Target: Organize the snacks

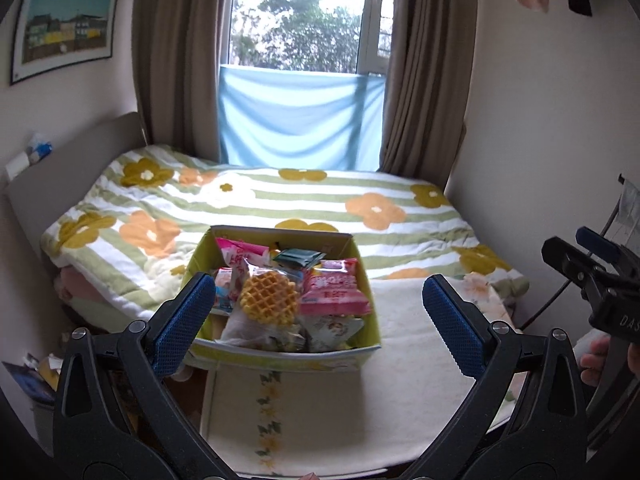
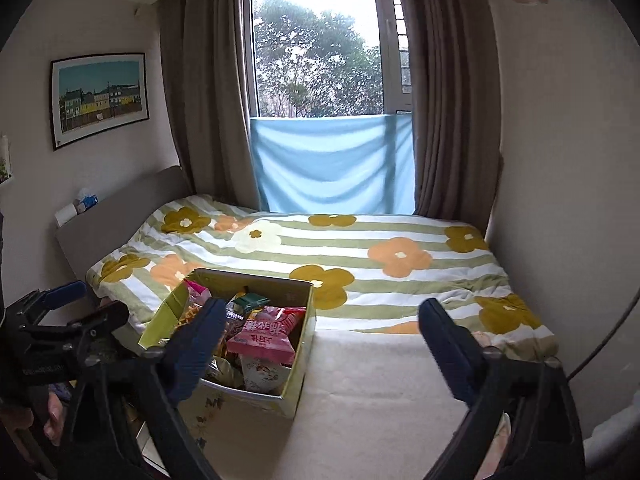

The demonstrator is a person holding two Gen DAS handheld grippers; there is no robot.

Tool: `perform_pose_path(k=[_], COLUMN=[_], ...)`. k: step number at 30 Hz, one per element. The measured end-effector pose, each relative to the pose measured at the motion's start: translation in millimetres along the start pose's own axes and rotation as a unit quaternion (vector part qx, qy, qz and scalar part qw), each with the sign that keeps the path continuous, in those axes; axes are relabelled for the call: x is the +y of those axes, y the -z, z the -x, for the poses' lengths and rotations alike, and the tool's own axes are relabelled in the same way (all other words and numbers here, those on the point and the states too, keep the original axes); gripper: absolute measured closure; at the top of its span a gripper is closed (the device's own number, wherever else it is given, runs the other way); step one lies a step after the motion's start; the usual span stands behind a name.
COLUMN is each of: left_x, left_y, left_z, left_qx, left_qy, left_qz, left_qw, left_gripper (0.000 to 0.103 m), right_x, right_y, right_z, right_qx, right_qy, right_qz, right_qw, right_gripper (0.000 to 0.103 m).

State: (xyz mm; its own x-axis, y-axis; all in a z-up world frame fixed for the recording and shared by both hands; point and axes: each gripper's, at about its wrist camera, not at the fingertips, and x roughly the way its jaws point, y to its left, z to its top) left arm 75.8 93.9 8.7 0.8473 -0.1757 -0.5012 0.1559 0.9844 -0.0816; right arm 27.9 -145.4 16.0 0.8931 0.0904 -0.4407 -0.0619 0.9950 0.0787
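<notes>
A yellow-green cardboard box (image 1: 280, 354) sits on the near left part of the bed, filled with snack packets. On top lie a wrapped yellow waffle (image 1: 270, 298), a pink packet (image 1: 334, 292) and a dark green sachet (image 1: 298, 258). My left gripper (image 1: 318, 296) hangs open in the air before the box, nothing between its blue pads. My right gripper (image 2: 323, 312) is also open and empty, to the right of the box (image 2: 296, 380), where the pink packet (image 2: 266, 334) shows again. Each gripper shows at the edge of the other's view.
The box rests on a cream blanket (image 1: 400, 360) at the bed's near end, with a striped floral quilt (image 2: 360, 248) behind it. A grey headboard (image 2: 120, 208) stands left. Brown curtains, a window and a blue cloth (image 2: 332, 164) are beyond. A cable (image 1: 560, 292) hangs right.
</notes>
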Motion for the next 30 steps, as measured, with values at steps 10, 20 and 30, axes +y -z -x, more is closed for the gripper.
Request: perform_pose_path(k=[10,20,30], left_x=[-39,-53,-57], left_y=[45,65,61], left_z=[67,75,74], left_qx=[-0.037,-0.024,-0.028], left_qy=[-0.015,-0.018,-0.018], left_qz=[-0.010,-0.017,-0.019], left_qw=[0.9992,0.9994,0.9993], left_gripper=[0.000,0.000,0.000], right_x=[-16,-26,-28], right_y=[41,59,60], right_z=[66,81,81], right_qx=[-0.002,0.003,0.000], right_qy=[0.053,0.074,0.082], right_qz=[-0.007,-0.027,-0.026], right_qw=[0.999,0.997,0.996], right_gripper=[0.000,0.000,0.000])
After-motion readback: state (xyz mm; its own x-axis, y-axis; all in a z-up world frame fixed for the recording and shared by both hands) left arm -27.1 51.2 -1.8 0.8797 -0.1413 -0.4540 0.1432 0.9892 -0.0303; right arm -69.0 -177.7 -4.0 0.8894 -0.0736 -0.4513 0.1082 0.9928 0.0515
